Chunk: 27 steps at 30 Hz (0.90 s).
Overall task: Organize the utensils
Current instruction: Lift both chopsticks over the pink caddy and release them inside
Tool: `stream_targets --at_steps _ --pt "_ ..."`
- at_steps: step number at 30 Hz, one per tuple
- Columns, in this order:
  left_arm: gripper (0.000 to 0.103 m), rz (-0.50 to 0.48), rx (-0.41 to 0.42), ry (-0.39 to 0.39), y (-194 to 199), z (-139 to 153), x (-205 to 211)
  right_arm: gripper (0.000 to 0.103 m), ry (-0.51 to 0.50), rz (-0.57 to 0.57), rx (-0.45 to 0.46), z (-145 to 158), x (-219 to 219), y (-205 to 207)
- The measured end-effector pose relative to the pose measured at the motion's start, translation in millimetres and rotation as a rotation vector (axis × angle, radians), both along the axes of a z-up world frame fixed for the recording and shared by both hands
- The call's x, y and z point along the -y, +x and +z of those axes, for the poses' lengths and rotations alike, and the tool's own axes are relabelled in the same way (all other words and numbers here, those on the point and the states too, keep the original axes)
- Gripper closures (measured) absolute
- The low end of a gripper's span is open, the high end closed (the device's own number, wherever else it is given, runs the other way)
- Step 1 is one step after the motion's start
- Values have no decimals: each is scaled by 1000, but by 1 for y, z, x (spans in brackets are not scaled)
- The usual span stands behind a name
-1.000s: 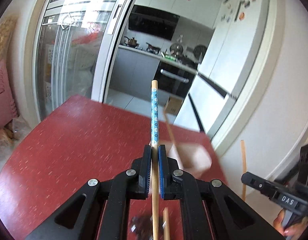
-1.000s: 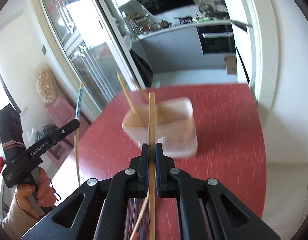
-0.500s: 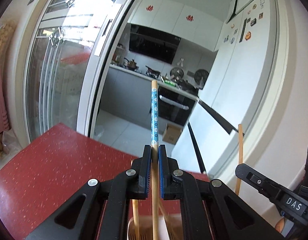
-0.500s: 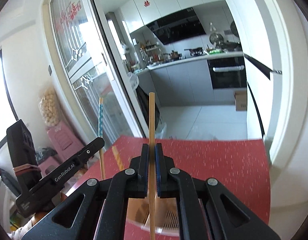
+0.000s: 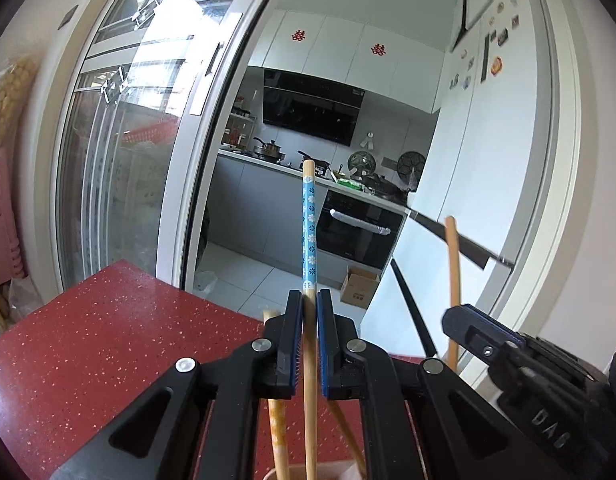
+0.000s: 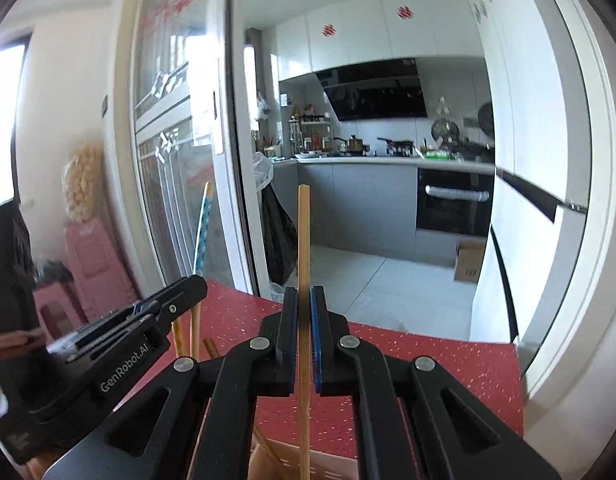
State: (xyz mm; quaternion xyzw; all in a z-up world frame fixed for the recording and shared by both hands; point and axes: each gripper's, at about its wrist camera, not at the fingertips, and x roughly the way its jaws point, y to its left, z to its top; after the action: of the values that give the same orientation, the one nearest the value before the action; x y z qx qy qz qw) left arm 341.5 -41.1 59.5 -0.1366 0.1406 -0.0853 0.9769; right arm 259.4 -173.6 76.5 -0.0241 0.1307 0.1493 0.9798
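Observation:
My left gripper (image 5: 309, 304) is shut on a chopstick with a blue flowered top (image 5: 309, 232), held upright. My right gripper (image 6: 303, 300) is shut on a plain wooden chopstick (image 6: 303, 240), also upright. Both chopsticks reach down into a pale container (image 6: 327, 466) at the bottom edge of the views, where other chopsticks (image 5: 276, 420) stand. The right gripper (image 5: 487, 340) shows in the left wrist view with its plain chopstick (image 5: 451, 256). The left gripper (image 6: 156, 320) shows in the right wrist view with the blue chopstick (image 6: 202, 232).
The red speckled table (image 5: 88, 340) lies below, its far edge facing the kitchen doorway. A sliding glass door (image 5: 120, 160) is to the left, a white fridge (image 5: 479, 152) to the right. A cardboard box (image 5: 359, 286) sits on the kitchen floor.
Both grippers have tilted up and come over the container, so the chopsticks now stand upright in it. The two grippers are closer together.

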Motion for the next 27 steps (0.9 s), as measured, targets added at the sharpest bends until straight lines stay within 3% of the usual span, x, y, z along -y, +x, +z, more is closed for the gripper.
stream_targets --at_steps 9,18,24,26,27 --pt "66 -7 -20 91 -24 -18 6 97 -51 31 -32 -36 -4 -14" --pt "66 -5 -66 153 -38 -26 5 97 -61 48 -89 -42 -2 -22" --pt "66 -8 -93 155 -46 -20 -1 96 -37 63 -167 -41 -3 -15" --pt "66 -4 -102 166 -49 -18 -3 92 -12 59 -203 -41 1 -13" --pt "66 -4 -108 169 -51 -18 -4 84 -3 60 -215 -41 2 -13"
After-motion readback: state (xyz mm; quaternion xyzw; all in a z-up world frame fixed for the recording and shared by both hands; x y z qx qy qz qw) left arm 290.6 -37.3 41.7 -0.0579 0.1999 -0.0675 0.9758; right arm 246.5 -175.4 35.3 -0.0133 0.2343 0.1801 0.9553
